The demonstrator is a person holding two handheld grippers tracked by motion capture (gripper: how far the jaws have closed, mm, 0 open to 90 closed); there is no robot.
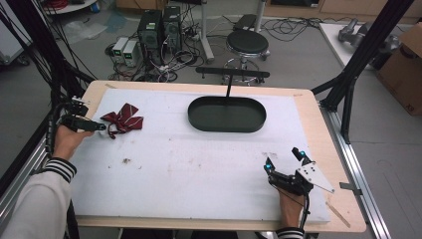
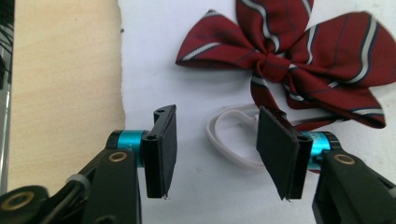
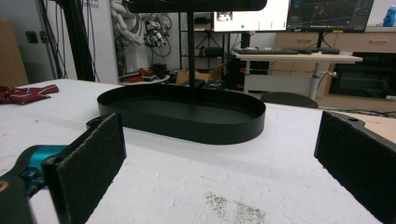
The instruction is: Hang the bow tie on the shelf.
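A wide white foam mat covers most of the pale wooden table. On its far half stands a black oval metal tray with a low wall and a thin black post rising from its far edge to a crossbar; its floor is bare. The right gripper view looks level across the mat into this tray, and beyond it picks out desks and monitors that the high view leaves out.

The dark red striped fabric bow tie lies at the mat's left edge, well apart from the tray. In the left gripper view the bow lies flat just ahead of the jaws, and a thin white elastic loop, too small to make out from above, trails from its knot toward the camera.

The left gripper stands about half open, its pads either side of that loop. The right-hand pad lies over the loop's edge and a red tail of the bow; whether it touches them I cannot tell. Nothing is clamped.

The right gripper, held near the mat's near right corner, has its jaws spread wide, with bare mat and some dark specks between them.
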